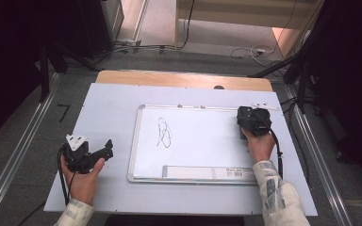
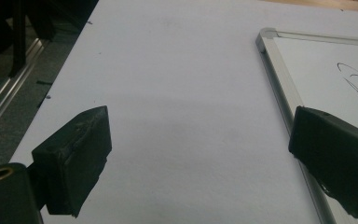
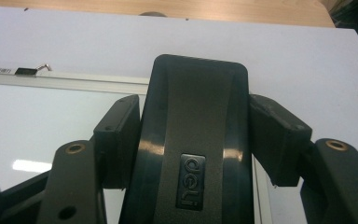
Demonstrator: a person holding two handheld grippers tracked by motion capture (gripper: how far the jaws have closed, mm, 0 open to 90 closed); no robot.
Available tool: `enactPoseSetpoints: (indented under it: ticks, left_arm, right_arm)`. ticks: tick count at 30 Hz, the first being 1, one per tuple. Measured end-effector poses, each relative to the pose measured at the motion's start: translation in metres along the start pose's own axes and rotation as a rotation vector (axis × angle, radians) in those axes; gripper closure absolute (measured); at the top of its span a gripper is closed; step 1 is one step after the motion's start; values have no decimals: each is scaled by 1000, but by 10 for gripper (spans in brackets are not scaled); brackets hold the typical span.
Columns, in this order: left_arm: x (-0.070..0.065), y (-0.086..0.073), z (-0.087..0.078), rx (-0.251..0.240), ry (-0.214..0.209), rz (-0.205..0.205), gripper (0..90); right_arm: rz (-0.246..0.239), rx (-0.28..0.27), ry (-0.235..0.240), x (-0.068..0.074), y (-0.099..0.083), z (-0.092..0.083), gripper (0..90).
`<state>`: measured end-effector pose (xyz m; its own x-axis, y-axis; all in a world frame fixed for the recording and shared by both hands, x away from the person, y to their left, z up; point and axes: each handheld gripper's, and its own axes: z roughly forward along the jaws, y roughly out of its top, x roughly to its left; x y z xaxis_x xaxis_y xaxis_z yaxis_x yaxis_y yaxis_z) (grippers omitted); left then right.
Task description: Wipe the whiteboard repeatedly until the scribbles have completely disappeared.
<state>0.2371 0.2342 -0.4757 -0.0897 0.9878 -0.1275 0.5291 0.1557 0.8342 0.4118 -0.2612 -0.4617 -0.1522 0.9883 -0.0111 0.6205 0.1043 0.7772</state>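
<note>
Clearly right gripper [image 3: 193, 140] clamps the eraser [image 3: 193, 135] at the whiteboard's [image 1: 198, 141] right edge, ready to wipe the scribble [image 1: 164, 133]; left gripper [image 1: 104, 151] rests open beside the board, clear of the wipe.

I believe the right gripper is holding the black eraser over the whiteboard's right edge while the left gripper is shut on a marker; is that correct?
Not quite: the left gripper holds nothing; in the left gripper view its jaws stand open over the bare table. The right gripper does clamp the black eraser at the whiteboard's right edge.
</note>
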Motion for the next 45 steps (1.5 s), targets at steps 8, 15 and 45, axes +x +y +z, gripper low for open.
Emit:
enactPoseSetpoints:
  ticks: [8,15,45]
  left_arm:
    - [1,0,-2,-3,-3,-2,64]
    - [2,0,-2,-5,-3,-7,64]
    - [1,0,-4,-8,-3,1,64]
  right_arm:
    - [-16,9,42,19,1,-8,355]
    - [-73,21,107,52,-1,-14,355]
    - [-176,29,272,161,-5,-20,354]
